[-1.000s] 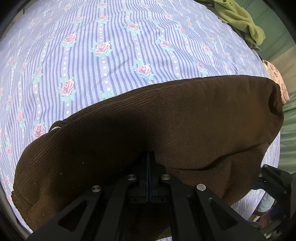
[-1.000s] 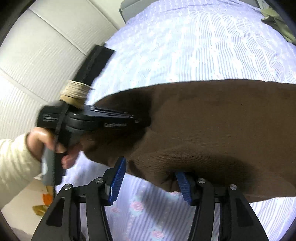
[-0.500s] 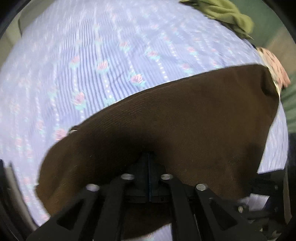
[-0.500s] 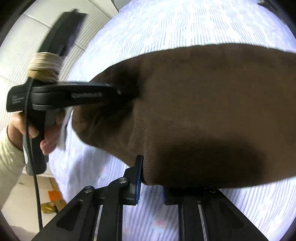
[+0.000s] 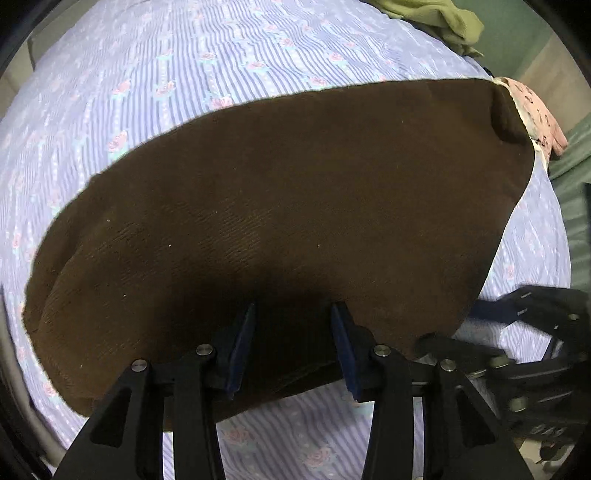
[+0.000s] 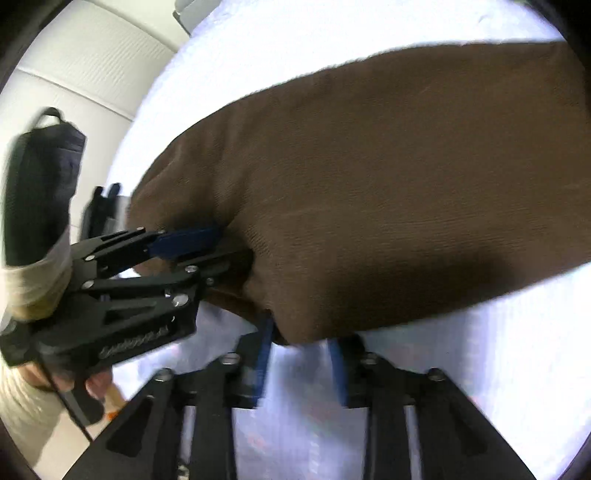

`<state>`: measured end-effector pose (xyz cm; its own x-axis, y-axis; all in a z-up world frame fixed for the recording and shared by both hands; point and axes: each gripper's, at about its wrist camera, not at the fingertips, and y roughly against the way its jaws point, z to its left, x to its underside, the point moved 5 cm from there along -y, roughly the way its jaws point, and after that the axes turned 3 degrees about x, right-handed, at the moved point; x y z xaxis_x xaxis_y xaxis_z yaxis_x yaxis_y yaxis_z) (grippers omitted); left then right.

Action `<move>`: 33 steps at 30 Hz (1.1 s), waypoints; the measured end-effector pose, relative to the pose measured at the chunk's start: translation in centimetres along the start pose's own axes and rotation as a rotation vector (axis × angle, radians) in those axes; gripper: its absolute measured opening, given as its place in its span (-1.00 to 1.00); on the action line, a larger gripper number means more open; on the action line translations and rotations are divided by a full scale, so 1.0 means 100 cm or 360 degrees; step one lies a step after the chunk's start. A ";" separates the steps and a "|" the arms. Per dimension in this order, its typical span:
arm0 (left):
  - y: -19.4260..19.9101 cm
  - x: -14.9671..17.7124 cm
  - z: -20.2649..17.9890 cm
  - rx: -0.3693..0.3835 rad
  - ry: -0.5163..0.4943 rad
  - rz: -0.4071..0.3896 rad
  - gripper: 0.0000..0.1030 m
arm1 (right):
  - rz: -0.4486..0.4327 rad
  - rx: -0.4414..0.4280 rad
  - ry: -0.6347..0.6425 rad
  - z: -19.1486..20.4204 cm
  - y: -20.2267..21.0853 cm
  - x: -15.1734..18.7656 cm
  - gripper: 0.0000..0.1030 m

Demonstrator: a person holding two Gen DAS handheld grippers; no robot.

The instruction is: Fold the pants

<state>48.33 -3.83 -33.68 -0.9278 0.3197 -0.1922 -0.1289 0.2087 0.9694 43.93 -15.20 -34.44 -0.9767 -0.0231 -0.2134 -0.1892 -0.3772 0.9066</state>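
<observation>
Brown corduroy pants (image 5: pixel 288 221) lie folded flat on the striped floral bedspread (image 5: pixel 155 74). My left gripper (image 5: pixel 291 347) is open, its blue pads on either side of the near edge of the pants. In the right wrist view the pants (image 6: pixel 388 192) fill the middle. My right gripper (image 6: pixel 301 365) is open just below the pants' near edge, over the bedspread (image 6: pixel 461 369). The left gripper (image 6: pixel 199 247) shows there too, open at the left end of the pants, held by a hand in a cream sleeve.
A green garment (image 5: pixel 439 18) lies at the far right of the bed and a pink patterned cloth (image 5: pixel 535 114) beside the pants' right end. The right gripper's body (image 5: pixel 532 347) sits low right in the left wrist view. A white panelled wall (image 6: pixel 85 74) is left of the bed.
Both grippers have opened and let go of the pants' edge. The pants now lie flat on the bed, and the right gripper has drawn back a little from the edge.
</observation>
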 end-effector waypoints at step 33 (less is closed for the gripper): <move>0.035 -0.068 -0.149 -0.0199 -0.0032 -0.0289 -0.03 | -0.0450 -0.0198 -0.0747 -0.284 0.033 -0.093 0.58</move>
<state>48.99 -19.02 -26.73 -0.8784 0.3058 -0.3672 -0.3369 0.1487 0.9297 55.27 -42.52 -39.76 -0.8353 0.4988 -0.2313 -0.4647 -0.4156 0.7819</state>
